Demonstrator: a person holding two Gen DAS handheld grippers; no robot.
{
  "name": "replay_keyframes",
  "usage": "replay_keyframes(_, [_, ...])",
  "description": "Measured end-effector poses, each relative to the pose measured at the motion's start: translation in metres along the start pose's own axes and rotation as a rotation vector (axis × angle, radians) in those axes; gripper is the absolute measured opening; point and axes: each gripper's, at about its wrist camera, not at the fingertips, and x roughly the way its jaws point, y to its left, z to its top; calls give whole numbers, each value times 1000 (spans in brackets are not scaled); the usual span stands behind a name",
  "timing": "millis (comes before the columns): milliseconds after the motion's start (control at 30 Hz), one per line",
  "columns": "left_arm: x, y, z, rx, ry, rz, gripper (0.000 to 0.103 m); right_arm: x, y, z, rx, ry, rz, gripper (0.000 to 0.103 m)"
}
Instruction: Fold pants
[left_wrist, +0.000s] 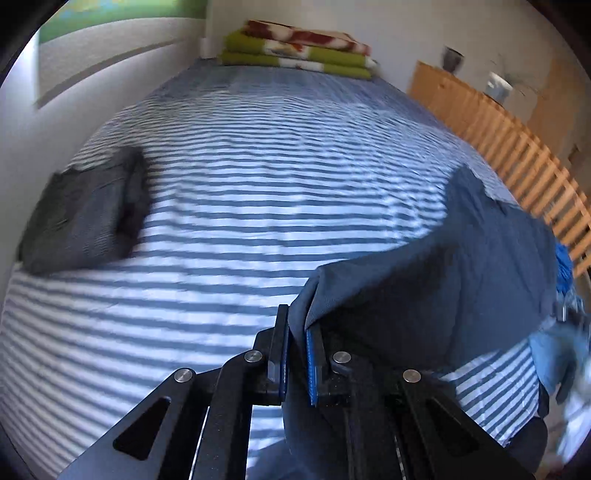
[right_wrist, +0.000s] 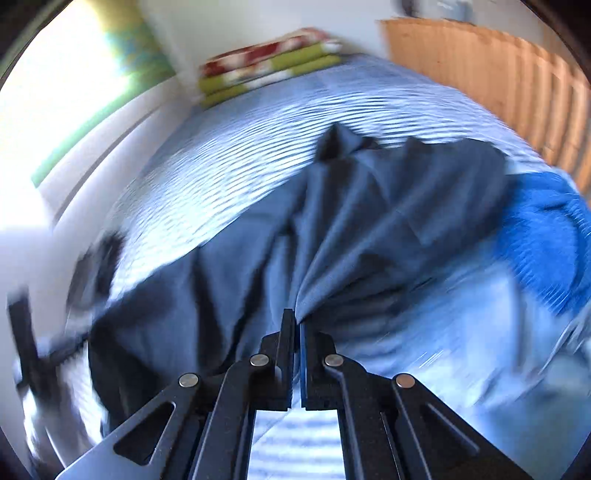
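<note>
Dark blue pants (left_wrist: 461, 266) lie crumpled on the striped bed (left_wrist: 258, 206), lifted at the near edge. In the left wrist view my left gripper (left_wrist: 297, 328) is shut on a fold of their cloth, which drapes over the right finger. In the right wrist view the pants (right_wrist: 369, 206) spread out ahead in deep creases. My right gripper (right_wrist: 297, 325) is shut on a bunched edge of them, and the cloth fans out from the fingertips. This view is blurred.
A folded dark grey garment (left_wrist: 85, 210) lies at the bed's left side. Folded green and red blankets (left_wrist: 299, 48) are stacked at the far end. A wooden slatted frame (left_wrist: 509, 136) runs along the right. A bright blue knit (right_wrist: 546, 236) and light blue cloth (right_wrist: 443, 332) lie beside the pants.
</note>
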Motion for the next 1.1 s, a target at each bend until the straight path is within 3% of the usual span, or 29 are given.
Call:
replay_keyframes(133, [-31,74,-10,-120,-31,147,7,18,88,-65,-141,152,189,2])
replay_keyframes(233, [-41,120,-18,-212,-12,207,11,35,134,-102,-279,260,201,6])
replay_keyframes(267, [-42,130,-20,-226,-2,209,16,37,142,-105,-299,271,190,6])
replay_keyframes(300, [-42,138,-22,-237,16,210,31,36,146,-108,-301,271,184,6])
replay_keyframes(367, [-47,144,-27,-244,1,231,51,29,134,-101,-261,268,211,10])
replay_keyframes(433, [-54,141,-29,-229,-28,226,52,17,109,-92,-202,251,218,25])
replay_keyframes(533, [-62,127,-30,-222,-66,198,53,-10,63,-73,-99,151,122,41])
replay_keyframes(667, [-70,90,-25,-151,-106,147,61,-15,-8,-49,74,99,-51,44])
replay_keyframes(767, [-79,62,-23,-83,-144,160,68,-4,-56,-44,160,110,-150,46])
replay_keyframes(933, [-83,30,-20,-27,-132,69,73,27,-98,-44,253,196,-135,47])
replay_keyframes(1033, [-74,11,-20,28,-107,77,73,46,-94,-44,258,226,-87,49])
replay_keyframes(1100, [-66,5,-21,35,-89,76,73,53,-87,-39,228,226,-126,49])
